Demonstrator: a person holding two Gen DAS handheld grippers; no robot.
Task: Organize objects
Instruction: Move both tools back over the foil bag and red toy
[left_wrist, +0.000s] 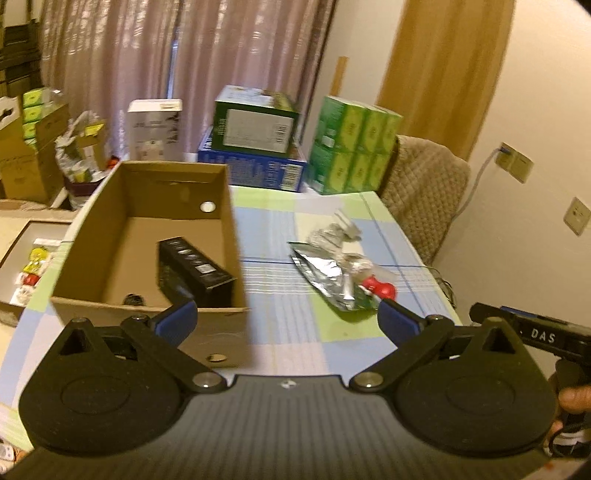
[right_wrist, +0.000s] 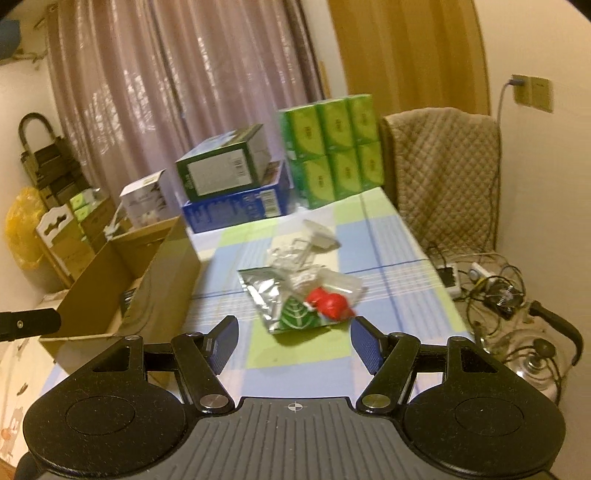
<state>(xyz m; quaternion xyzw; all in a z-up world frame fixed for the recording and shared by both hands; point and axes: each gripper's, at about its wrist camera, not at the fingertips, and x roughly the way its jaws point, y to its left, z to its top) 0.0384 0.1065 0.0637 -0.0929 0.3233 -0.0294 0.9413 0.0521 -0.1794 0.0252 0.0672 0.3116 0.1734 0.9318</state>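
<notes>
An open cardboard box (left_wrist: 92, 258) (right_wrist: 155, 280) stands on the checked tablecloth (left_wrist: 295, 332) at the left, with a black carton (left_wrist: 195, 269) lying inside it. To its right lies a pile: a silver foil pouch (left_wrist: 325, 271) (right_wrist: 266, 295), crumpled clear wrappers (right_wrist: 303, 254) and a small red object (left_wrist: 380, 288) (right_wrist: 332, 304). My left gripper (left_wrist: 286, 317) is open, hovering over the box's near right corner. My right gripper (right_wrist: 291, 339) is open too, just short of the pile, nothing between its fingers.
At the table's far end are a green box on a blue box (left_wrist: 255, 147) (right_wrist: 236, 184), a white box (left_wrist: 155, 129) and a pack of green cartons (left_wrist: 351, 144) (right_wrist: 332, 147). A padded chair (right_wrist: 443, 173) stands right, cables and a kettle (right_wrist: 532, 354) on the floor. More boxes sit left.
</notes>
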